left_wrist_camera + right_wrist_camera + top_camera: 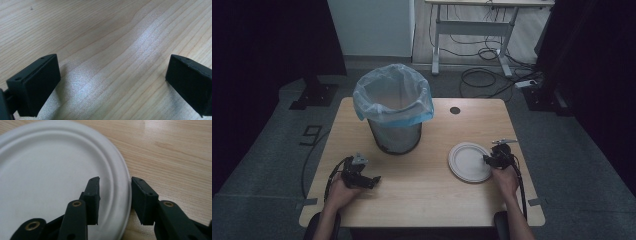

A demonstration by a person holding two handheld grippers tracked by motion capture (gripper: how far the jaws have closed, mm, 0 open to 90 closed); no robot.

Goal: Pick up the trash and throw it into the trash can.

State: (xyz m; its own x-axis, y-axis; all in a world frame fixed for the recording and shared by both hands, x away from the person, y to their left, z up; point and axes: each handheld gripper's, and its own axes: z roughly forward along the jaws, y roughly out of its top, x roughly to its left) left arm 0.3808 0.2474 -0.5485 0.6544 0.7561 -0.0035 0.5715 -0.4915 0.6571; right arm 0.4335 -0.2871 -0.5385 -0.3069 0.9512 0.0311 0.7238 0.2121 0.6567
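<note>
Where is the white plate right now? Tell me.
In the high view the white plate lies on the table's right side, right of the bin, its rim between the right gripper's jaws.

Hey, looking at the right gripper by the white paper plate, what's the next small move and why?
Probably close the right gripper on the rim of the round white paper plate. Its jaws stand slightly apart with the rim between them, one over the plate, one outside over the light wooden table. The left gripper is open over bare wood.
</note>
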